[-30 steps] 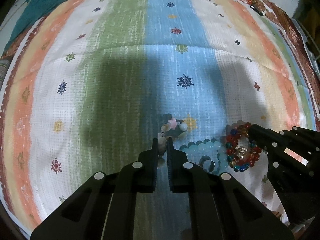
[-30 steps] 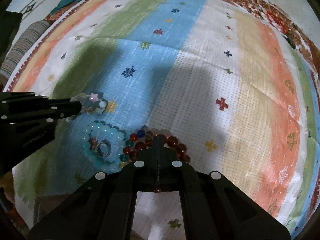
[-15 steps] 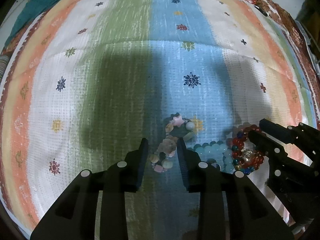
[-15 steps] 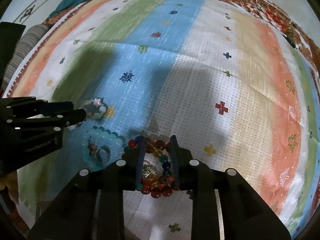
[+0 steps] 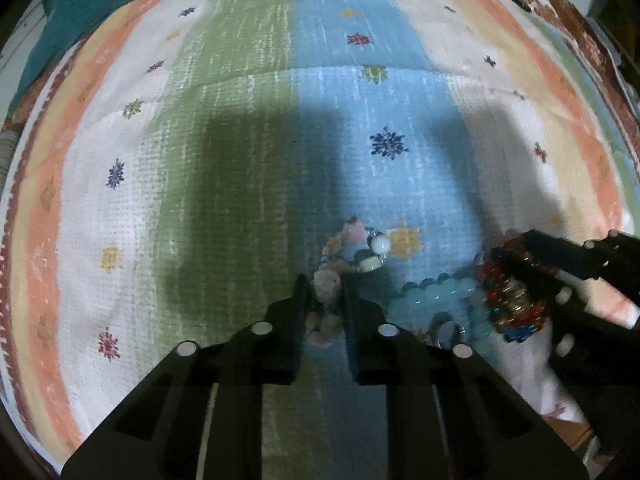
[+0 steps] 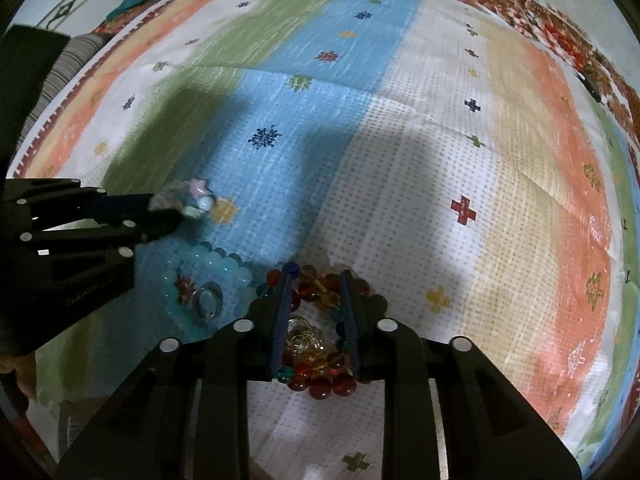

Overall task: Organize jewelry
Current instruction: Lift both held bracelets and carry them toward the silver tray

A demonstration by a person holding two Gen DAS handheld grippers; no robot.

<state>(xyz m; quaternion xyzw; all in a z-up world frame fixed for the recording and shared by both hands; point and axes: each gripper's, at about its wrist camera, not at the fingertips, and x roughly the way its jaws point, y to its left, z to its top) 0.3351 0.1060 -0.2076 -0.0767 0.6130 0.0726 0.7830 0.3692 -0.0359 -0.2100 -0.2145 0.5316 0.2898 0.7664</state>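
On the striped cloth lie three bracelets. My left gripper [image 5: 325, 286] is shut on a pastel stone bracelet [image 5: 360, 248] with a pink star and white beads; the same bracelet [image 6: 192, 198] shows at the left gripper's tips in the right wrist view. My right gripper [image 6: 314, 280] has closed in around a red, amber and blue bead bracelet [image 6: 316, 344] with a gold wire charm; that bracelet [image 5: 516, 300] appears between its fingers in the left wrist view. A pale aqua bead bracelet [image 6: 208, 268] with a silver ring [image 6: 206, 302] inside lies between them.
The striped cloth [image 6: 400, 140] with small embroidered motifs covers the whole surface. A teal cloth [image 5: 72, 12] lies at the far left corner. A brown floral border [image 6: 520, 0] runs along the far edge.
Both grippers opened from shut, moved forward over their bracelets, then closed in. The left now pinches the pastel bracelet; the right straddles the red bead bracelet.
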